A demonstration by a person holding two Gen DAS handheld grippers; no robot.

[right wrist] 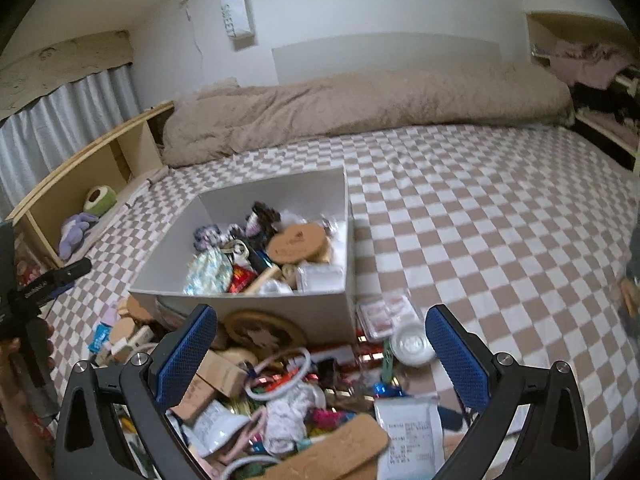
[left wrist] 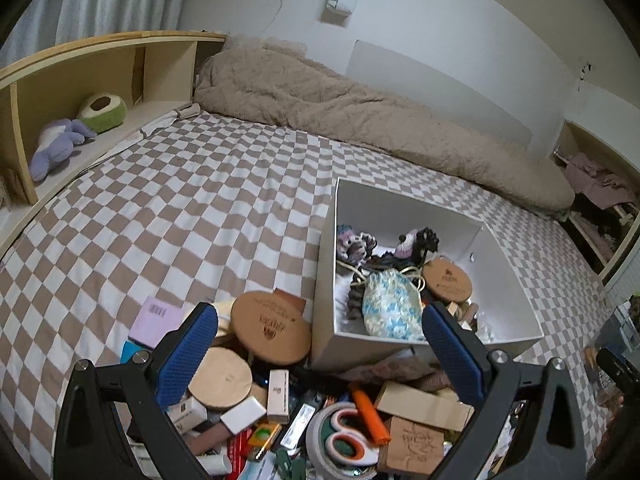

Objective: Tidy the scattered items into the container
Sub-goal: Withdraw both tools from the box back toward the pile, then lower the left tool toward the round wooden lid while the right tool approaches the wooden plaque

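Note:
A white box (left wrist: pixel 326 264) (right wrist: pixel 248 304) stands on the checkered bed and holds several items, among them a blue floral pouch (left wrist: pixel 390 310) (right wrist: pixel 210 270) and a round cork lid (left wrist: pixel 446 280) (right wrist: pixel 296 242). In front of it lies a heap of scattered items: cork discs (left wrist: pixel 270 330), orange-handled scissors (left wrist: pixel 348 436), small cartons, a white ring (right wrist: pixel 280 376), a white jar lid (right wrist: pixel 412 344). My left gripper (left wrist: pixel 320 354) hangs open over the heap with nothing between its blue pads. My right gripper (right wrist: pixel 320 354) is open too, above the heap's right part.
The checkered bedspread (left wrist: pixel 180 208) (right wrist: pixel 480 220) stretches left and right of the box. A beige duvet (left wrist: pixel 360 120) lies along the far wall. A wooden shelf (left wrist: pixel 80 80) with plush toys stands at the left. A hand holding a black device (right wrist: pixel 24 312) shows at the left edge.

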